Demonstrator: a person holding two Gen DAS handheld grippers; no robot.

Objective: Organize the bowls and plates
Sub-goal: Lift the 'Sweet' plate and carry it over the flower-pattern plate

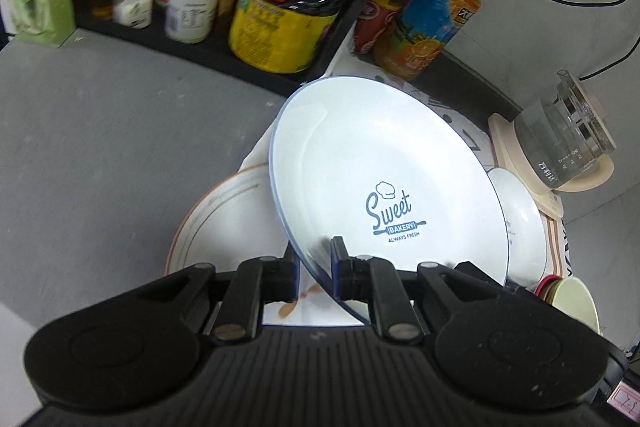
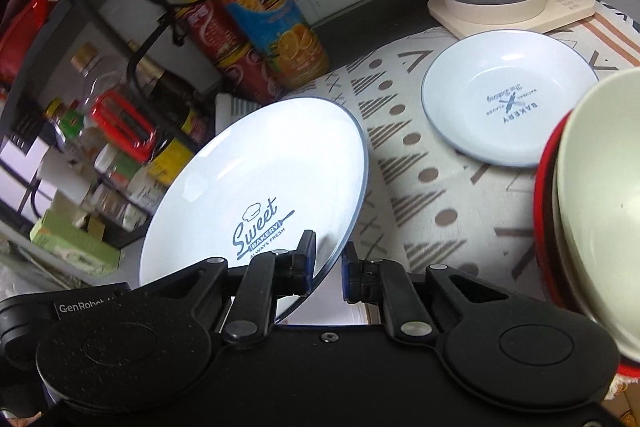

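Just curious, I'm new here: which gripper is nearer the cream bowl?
Right. The right gripper is just beside the cream bowl; the left gripper is across the big plate from it.

Black ribbed left gripper [image 1: 315,267], blue-padded jaws

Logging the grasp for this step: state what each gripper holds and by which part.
Both hold the Sweet Bakery plate by its near rim: the left gripper and the right gripper are each shut on the edge, the plate tilted.
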